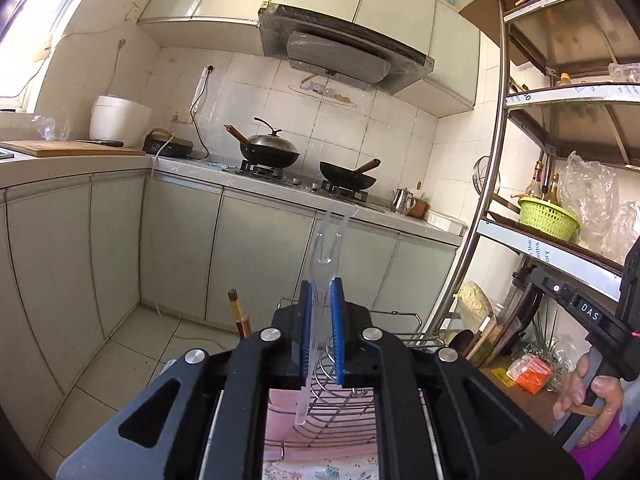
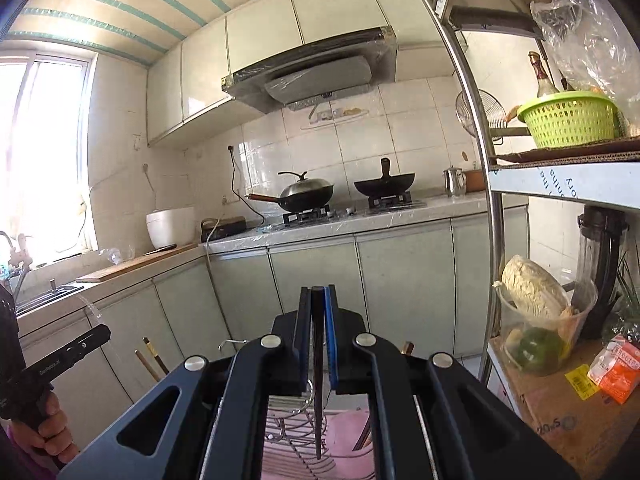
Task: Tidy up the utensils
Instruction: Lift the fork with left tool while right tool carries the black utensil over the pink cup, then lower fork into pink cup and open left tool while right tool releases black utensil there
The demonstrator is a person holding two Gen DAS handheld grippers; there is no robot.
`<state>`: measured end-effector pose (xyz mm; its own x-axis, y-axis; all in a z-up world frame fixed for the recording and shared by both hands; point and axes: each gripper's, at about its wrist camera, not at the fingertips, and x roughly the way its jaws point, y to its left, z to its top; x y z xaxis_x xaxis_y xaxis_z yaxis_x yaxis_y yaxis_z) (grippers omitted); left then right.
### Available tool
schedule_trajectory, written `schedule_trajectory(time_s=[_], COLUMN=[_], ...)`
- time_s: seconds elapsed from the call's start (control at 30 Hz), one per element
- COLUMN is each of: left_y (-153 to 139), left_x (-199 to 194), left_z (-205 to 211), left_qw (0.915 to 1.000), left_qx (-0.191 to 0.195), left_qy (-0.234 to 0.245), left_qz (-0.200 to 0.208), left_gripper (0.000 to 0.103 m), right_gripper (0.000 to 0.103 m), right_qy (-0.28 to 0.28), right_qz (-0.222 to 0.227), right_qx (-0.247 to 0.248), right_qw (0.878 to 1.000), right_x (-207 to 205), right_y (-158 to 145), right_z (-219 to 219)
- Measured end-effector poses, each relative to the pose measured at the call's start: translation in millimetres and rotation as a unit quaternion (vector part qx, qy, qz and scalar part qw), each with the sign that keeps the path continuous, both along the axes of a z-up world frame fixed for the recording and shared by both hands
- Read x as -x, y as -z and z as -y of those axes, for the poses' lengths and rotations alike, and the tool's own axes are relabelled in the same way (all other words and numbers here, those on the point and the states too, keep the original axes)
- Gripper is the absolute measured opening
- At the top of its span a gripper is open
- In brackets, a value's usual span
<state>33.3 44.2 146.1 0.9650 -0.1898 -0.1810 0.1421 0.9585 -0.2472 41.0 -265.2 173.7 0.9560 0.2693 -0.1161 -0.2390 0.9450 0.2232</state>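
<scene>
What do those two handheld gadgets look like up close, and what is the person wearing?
Each is a black plastic gripper: the left gripper and the right gripper both have two flat blue-padded fingers, angular black linkage arms and round silver bolts. From the left camera, the right one's black body shows small white lettering and a pistol-style handle. The person's clothing looks purple.

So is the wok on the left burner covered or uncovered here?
Covered. A domed lid with a handle sits on the left wok; the right wok beside it has no lid.
</scene>
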Motion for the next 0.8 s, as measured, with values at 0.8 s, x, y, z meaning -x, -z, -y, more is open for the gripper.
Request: schedule_trajectory(time_s=[0.8], left_y=[54], left_x=[-50], left_z=[0], left_qw=[0.9989], left_qx=[-0.017], left_qy=[-0.026], left_qz=[-0.034], left_gripper=[0.009], right_gripper=[0.006], right_qy=[0.026], right_qz=[-0.037], right_qx=[0.013], right_qw=[0.999], right_x=[-45], right_y=[54], right_z=[1])
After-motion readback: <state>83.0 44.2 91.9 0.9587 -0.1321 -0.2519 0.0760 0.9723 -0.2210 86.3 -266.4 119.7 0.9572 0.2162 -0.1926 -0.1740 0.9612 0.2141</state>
